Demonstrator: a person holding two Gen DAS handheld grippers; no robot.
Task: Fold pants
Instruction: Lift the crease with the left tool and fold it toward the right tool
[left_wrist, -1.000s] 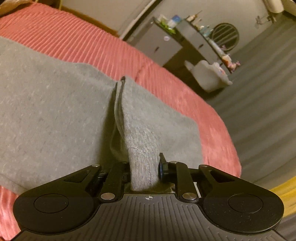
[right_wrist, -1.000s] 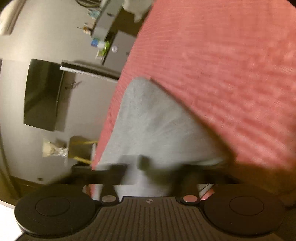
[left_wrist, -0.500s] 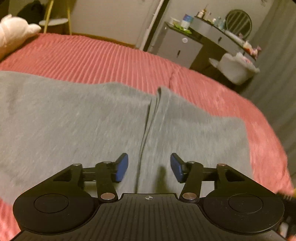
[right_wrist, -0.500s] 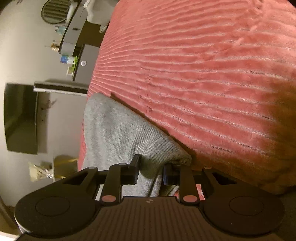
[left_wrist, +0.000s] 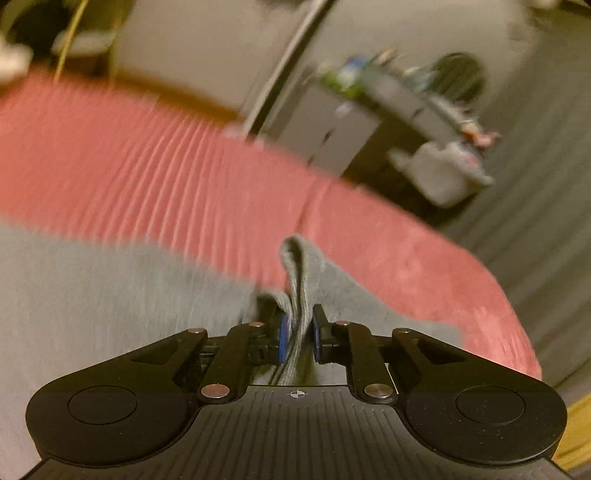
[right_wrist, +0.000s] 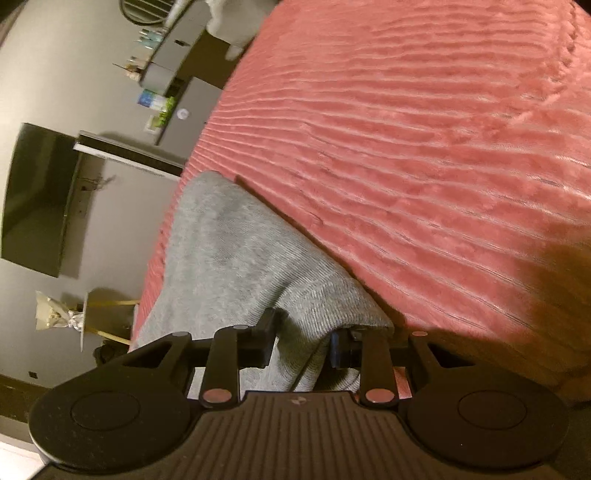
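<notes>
Grey pants (left_wrist: 110, 314) lie spread on the bed, over a ribbed pink bedspread (left_wrist: 166, 177), near the mattress's corner and edge. They are the only garment in sight.

Left tongs (left_wrist: 298, 338): jaws closing, blue pads pinching a thin upright ridge of doubled grey cloth, likely a hem or leg edge. The fabric rises in a narrow loop above the pads. View is smeared; the hand looks to be in motion. Gripping a layered edge rather than a flat patch makes sense: it lets both layers travel together when the fold is carried over.

Right tongs (right_wrist: 303, 347): jaws opening, yet a thick bunched corner of the pants (right_wrist: 236, 258) sits between them, and the cloth seems to fill the gap, so I read this as a loose hold on a bulky wad. Tongs tilt downward toward the bedspread (right_wrist: 424, 147).

Judgement: the two holds sit at separate corners of one end, so the cloth stays taut between them for an even fold. A cabinet (left_wrist: 332, 129) and clutter stand beyond the bed.
</notes>
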